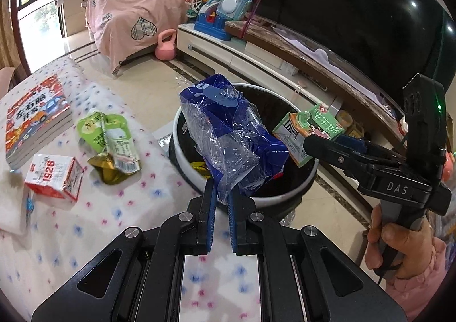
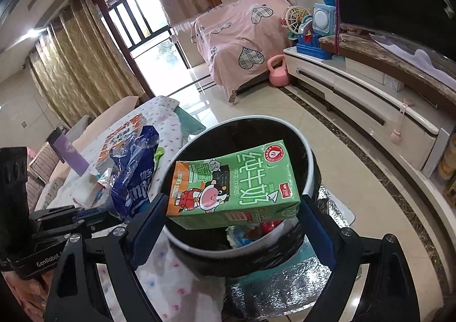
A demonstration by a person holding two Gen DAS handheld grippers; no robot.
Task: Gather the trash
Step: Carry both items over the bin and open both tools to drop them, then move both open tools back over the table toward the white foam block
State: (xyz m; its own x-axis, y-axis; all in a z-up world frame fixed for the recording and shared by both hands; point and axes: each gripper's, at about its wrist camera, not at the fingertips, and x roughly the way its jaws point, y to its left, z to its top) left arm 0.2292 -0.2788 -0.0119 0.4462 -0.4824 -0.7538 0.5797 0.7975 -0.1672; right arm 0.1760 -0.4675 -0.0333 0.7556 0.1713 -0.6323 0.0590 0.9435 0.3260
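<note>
My left gripper [image 1: 221, 193] is shut on a crumpled blue and clear plastic wrapper [image 1: 230, 134] and holds it over the near rim of the round bin [image 1: 285, 196], which is white-rimmed with a black liner. My right gripper [image 2: 232, 209] is shut on a green milk carton [image 2: 236, 185], held over the bin's opening [image 2: 310, 156]; the carton also shows in the left wrist view [image 1: 307, 129]. Some trash lies inside the bin. On the table [image 1: 85, 225] lie a red and white 1928 carton [image 1: 54, 176] and a flattened green pouch [image 1: 109, 139].
A stack of children's books [image 1: 34, 125] lies at the table's far left. A TV stand [image 1: 256, 57] with toys and a large TV runs along the right. A pink kettlebell [image 1: 165, 45] and a pink-covered sofa stand beyond on the tiled floor.
</note>
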